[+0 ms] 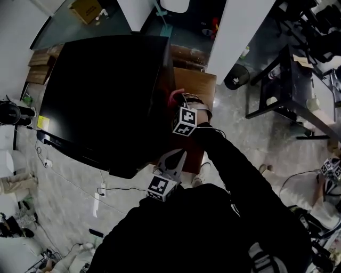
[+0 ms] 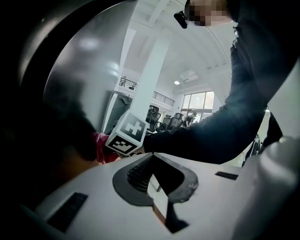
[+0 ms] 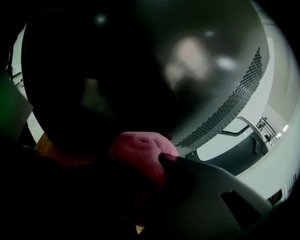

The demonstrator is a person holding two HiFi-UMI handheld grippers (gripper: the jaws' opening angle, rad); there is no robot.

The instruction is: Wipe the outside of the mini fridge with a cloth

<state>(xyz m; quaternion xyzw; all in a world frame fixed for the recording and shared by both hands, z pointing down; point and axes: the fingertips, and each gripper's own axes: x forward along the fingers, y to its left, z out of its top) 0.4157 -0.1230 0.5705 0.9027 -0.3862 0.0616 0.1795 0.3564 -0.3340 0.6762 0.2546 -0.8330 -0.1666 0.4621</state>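
Observation:
The black mini fridge (image 1: 101,96) fills the left middle of the head view, seen from above. My right gripper (image 1: 178,104) is at its right side wall, shut on a pink cloth (image 1: 175,96) held against that wall. In the right gripper view the cloth (image 3: 143,152) bulges between the jaws, up against the fridge's dark glossy surface (image 3: 117,70). My left gripper (image 1: 178,154) hangs lower by the fridge's near right corner, jaws together and empty. The left gripper view looks past its shut jaws (image 2: 161,197) at the cloth (image 2: 101,145) and the fridge side (image 2: 79,79).
A brown wooden stand (image 1: 198,85) sticks out from under the fridge on the right. A black table frame (image 1: 287,90) stands at the right, a white pillar (image 1: 240,32) behind. A cardboard box (image 1: 85,9) sits at the back. A power strip and cable (image 1: 101,189) lie on the floor.

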